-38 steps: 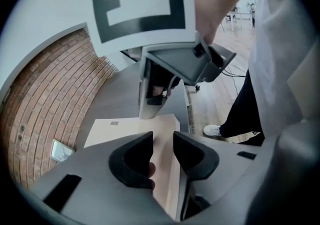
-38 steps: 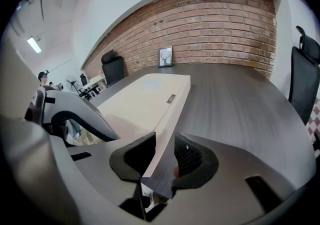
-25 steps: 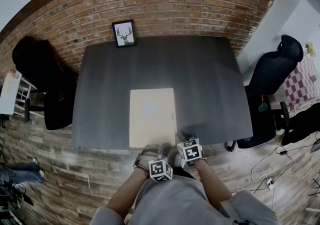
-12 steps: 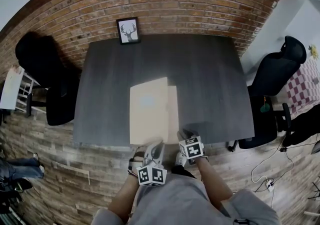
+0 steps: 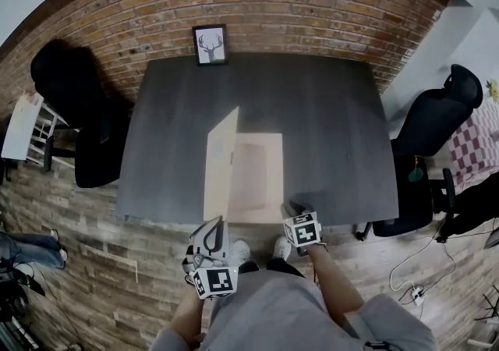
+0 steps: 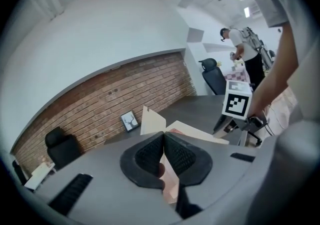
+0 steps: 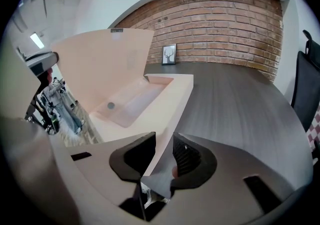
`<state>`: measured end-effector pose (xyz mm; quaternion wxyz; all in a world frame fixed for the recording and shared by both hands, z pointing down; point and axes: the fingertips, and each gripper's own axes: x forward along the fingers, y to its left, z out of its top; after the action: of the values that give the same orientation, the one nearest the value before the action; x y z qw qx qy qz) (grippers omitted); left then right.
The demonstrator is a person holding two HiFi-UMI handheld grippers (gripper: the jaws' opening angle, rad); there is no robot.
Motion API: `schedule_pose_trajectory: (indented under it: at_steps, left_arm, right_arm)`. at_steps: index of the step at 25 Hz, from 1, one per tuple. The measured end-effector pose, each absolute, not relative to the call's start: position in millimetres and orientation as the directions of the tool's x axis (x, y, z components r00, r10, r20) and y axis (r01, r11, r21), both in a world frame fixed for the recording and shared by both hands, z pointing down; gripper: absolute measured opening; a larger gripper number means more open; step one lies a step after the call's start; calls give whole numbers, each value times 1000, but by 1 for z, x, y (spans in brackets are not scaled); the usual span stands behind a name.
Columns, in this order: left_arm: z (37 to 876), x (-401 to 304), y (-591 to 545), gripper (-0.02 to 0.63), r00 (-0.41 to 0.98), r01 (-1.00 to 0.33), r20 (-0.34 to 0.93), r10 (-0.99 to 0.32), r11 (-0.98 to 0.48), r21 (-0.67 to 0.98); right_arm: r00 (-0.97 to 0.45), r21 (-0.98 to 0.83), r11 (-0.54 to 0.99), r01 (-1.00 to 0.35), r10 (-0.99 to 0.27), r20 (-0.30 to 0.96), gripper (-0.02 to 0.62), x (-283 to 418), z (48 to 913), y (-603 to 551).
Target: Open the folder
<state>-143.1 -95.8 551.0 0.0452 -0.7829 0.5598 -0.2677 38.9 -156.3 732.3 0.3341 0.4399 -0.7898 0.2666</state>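
left hand-held gripper (image 5: pixel 214 231) pinches raised cover (image 5: pixel 221 162); right hand-held gripper (image 5: pixel 288 209) clamps back leaf (image 5: pixel 261 174). advise swinging cover fully over, leaf pinned.

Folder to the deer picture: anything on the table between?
Nothing. Head view shows only bare dark tabletop from the folder to the framed deer picture.

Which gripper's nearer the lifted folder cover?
Left. The left gripper is shut on the cover's near edge, holding it raised. The right gripper sits to the cover's right, clamped on the flat back sheet's near edge.
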Motion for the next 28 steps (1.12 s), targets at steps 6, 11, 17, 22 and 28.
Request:
schedule_pose_trajectory:
  at_steps: [6,11,17,22,28]
  left_arm:
    - [542,-198,-93,3,87,-921,335,-938,-204,-331]
    - [544,-244,-90,3,-31,-962,329,-944,-61,-265]
    - [557,-294,-87,3,-169,-962,344,-924,80,-259]
    - [575,-335,-86,5,-257,-954,379,-889,171,-247]
    - [599,-373,-86,8,-333,-939,421,-843,258,-226]
  right_arm:
    - [-385,-121,472,-873,-515,766,95,39,732,-157]
    - [-377,-117,468,-876,-514,770,95,38,732,-156]
    - [-370,-111,463,-880,-519,771,95,37,732,-156]
    - [-365,-109,458,-882,-518,773,95,38,732,-156]
    - [-357,-104,454,-885,-519,777,95,39,732,-156]
